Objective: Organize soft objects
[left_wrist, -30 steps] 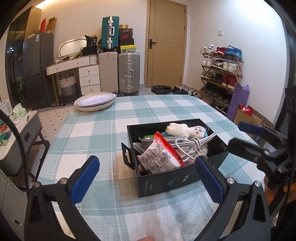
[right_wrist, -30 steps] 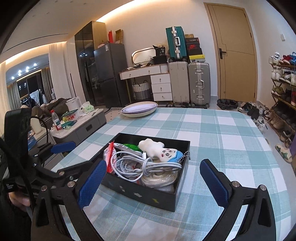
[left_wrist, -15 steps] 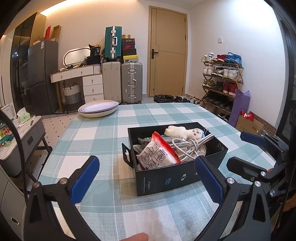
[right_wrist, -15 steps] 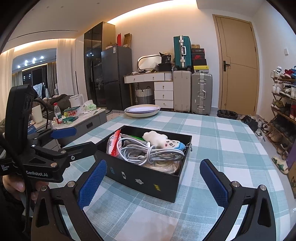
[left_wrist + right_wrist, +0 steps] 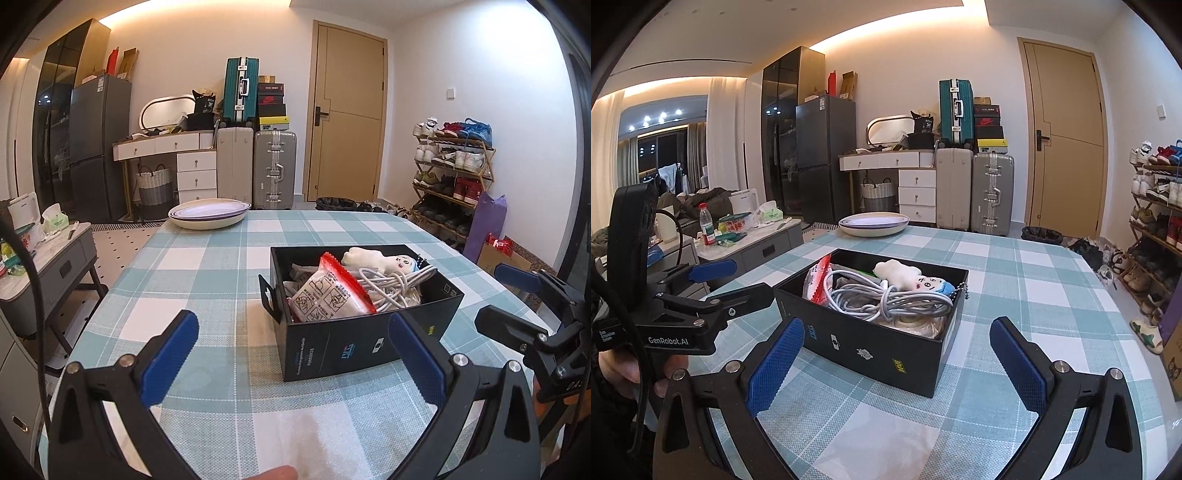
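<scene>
Left wrist view, left gripper [image 5: 291, 354] jaws spread wide and empty over the checked tablecloth [image 5: 192, 266], black box [image 5: 354, 343] just ahead — red-edged packet [image 5: 325, 299], white cable coil [image 5: 395, 286], plush toy [image 5: 380, 260] inside, right gripper [image 5: 894, 362] likewise wide, nothing held.

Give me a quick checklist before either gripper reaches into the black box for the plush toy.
1. Left gripper open, holding nothing: ok.
2. Right gripper open, holding nothing: ok.
3. Black box flat on the checked tablecloth: ok.
4. Plush toy reachable from above: ok.
5. White cable clear of the toy: not ok, it lies against it.
6. Toy's ball chain free: cannot tell.
</scene>
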